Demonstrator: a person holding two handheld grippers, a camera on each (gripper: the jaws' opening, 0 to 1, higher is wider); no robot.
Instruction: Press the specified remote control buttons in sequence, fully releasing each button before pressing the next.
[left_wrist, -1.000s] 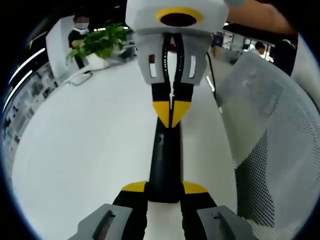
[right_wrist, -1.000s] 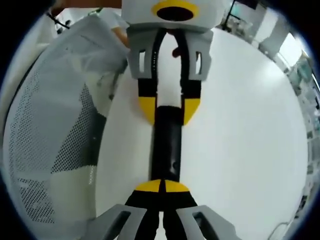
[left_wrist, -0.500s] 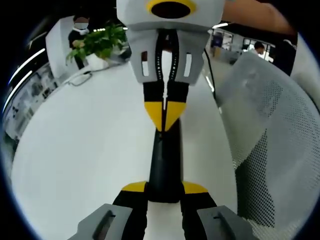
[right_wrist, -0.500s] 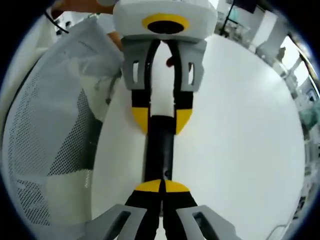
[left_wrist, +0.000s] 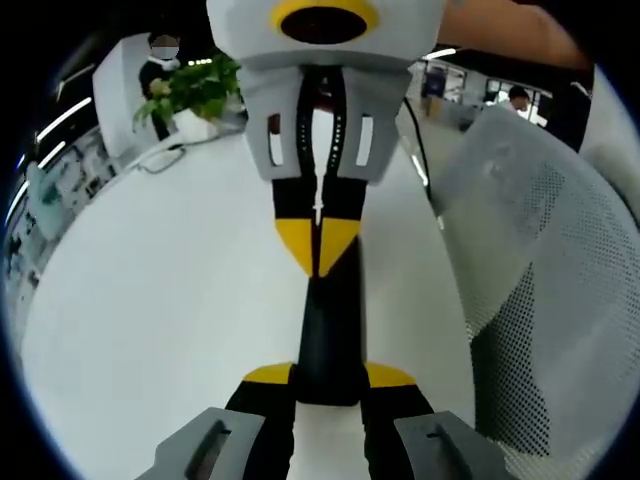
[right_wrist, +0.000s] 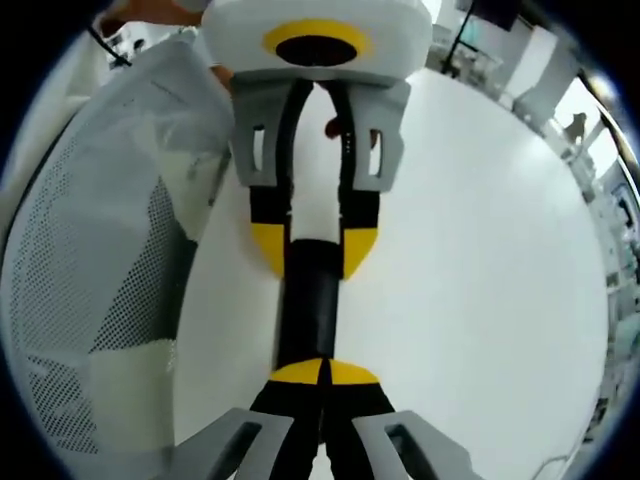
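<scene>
Left gripper (left_wrist: 328, 378) is clamping the near end of the remote control (left_wrist: 330, 330), a slim black bar lying along the white table (left_wrist: 150, 300). Right gripper (right_wrist: 322, 372), jaws closed together, is bearing its tips on the remote's top face. Judged light, rigid, smooth-sided; gripping across the narrow edges suits it.

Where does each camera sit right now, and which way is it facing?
Left gripper view: rides the left gripper, looking along the remote it clamps, toward the right gripper; an arm shows behind.
Right gripper view: rides the right gripper, fingers shut over the remote, facing back at the left gripper.
Shared: remote, both grippers, white table, mesh chair.
</scene>
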